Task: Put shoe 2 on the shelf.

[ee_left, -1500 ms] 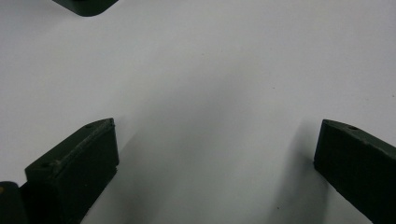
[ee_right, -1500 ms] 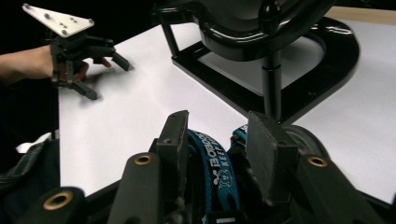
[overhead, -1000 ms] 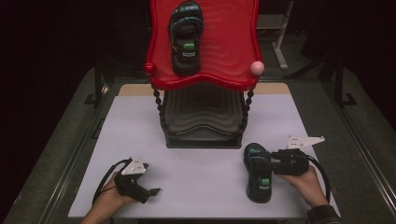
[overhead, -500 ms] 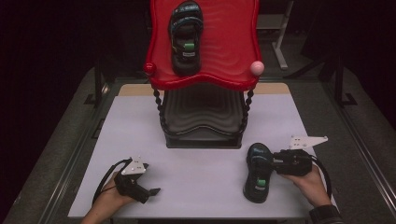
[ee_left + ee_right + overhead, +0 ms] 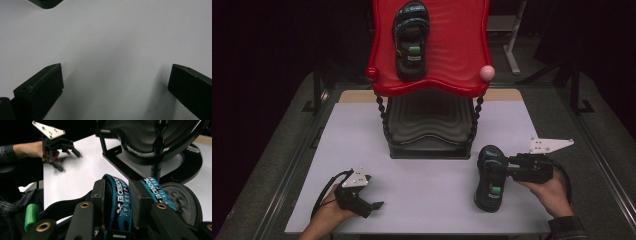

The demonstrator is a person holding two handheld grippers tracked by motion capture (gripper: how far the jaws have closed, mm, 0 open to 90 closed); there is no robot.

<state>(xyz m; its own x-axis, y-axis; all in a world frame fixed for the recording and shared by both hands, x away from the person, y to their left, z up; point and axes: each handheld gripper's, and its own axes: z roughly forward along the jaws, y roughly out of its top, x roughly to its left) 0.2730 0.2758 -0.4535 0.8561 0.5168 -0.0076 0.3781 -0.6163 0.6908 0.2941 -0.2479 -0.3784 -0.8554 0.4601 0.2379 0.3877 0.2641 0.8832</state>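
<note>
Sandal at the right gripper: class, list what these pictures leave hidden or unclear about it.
- Right gripper view: the right gripper clamps a blue strap; its jaws hide the strap's middle, and the sandal's heel end is cut off by the bottom edge.
- High view: the strap lettering is too small to read.

High view overlooks the table (image 5: 422, 150); gripper views skim it closely.

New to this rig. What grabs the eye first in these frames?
The glossy red top tier of a two-level stand at the table's far middle, with a black sandal lying on it. Next, the right gripper, jaws shut on a teal strap of a second sandal at the near right. The left gripper rests open on the white tabletop, near left.
</note>
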